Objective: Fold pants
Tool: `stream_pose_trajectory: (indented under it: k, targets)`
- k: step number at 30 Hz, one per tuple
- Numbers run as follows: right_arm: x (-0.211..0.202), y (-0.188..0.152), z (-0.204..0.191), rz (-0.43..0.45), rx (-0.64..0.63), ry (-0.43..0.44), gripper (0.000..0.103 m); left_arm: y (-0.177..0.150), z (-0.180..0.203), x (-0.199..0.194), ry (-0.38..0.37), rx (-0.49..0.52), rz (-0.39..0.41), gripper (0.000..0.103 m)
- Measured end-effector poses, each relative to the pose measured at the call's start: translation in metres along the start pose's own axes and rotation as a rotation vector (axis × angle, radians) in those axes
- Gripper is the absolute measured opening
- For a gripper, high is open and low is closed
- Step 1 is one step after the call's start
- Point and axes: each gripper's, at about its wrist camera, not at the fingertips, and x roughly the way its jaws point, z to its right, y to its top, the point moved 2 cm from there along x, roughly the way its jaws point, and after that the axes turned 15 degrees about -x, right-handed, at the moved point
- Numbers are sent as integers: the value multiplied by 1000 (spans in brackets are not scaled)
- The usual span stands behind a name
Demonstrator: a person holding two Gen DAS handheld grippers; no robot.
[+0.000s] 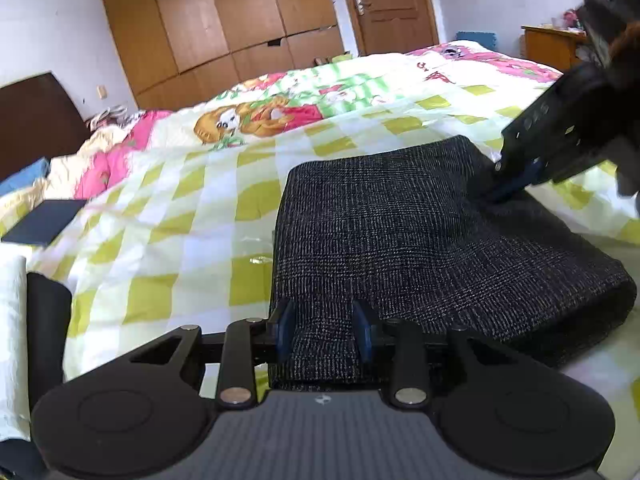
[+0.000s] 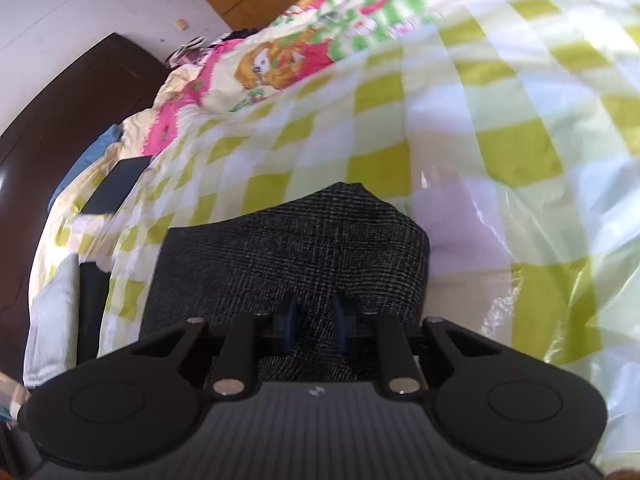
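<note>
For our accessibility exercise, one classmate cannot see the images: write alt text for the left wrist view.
The left gripper pinches a bunched edge of folded dark grey plaid pants lying on a green-and-white checked bedspread. The right gripper meets the pants' far right corner. Wooden wardrobes and a door stand behind the bed.

The pants (image 1: 400, 232) are coarse dark woven cloth, the quilt (image 1: 180, 216) smooth checked cotton, the wardrobe (image 1: 224, 20) matt brown wood.
</note>
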Motion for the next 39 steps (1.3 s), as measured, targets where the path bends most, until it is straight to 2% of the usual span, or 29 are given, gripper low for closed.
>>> stream_pose_trajectory:
  k: [4, 9, 14, 17, 19, 20, 24, 26, 30, 34, 38, 39]
  targets:
    - [-11, 4, -2, 47, 19, 17, 23, 8, 3, -7, 10, 9, -25, 47]
    - [0, 1, 7, 32, 77, 50, 23, 5, 6, -6, 37, 21, -30, 47]
    - [25, 22, 13, 10, 69, 34, 12, 0, 17, -4, 54, 41, -16, 47]
    - [41, 35, 20, -20, 64, 18, 5, 6, 17, 2, 54, 12, -31, 47]
    - [36, 38, 18, -28, 57, 16, 6, 9, 17, 3, 57, -5, -44, 47]
    - [25, 37, 17, -6, 57, 23, 15, 9, 17, 0, 56, 0, -42, 47]
    - [-37, 10, 19, 69, 106, 65, 30, 5, 9, -14, 22, -27, -33, 48]
    - [-55, -13, 23, 58, 151, 87, 51, 3, 8, -16, 15, -34, -20, 48]
    - [-52, -47, 22, -20, 221, 114, 52, -2, 15, -16, 20, -12, -4, 49]
    - [-43, -55, 13, -55, 195, 97, 52, -5, 16, -17, 16, -12, 5, 49]
    - [-32, -41, 20, -77, 154, 68, 33, -4, 13, -15, -4, -34, -3, 49]
    - [-27, -36, 25, -78, 159, 65, 31, -3, 14, -13, -11, -33, -5, 49]
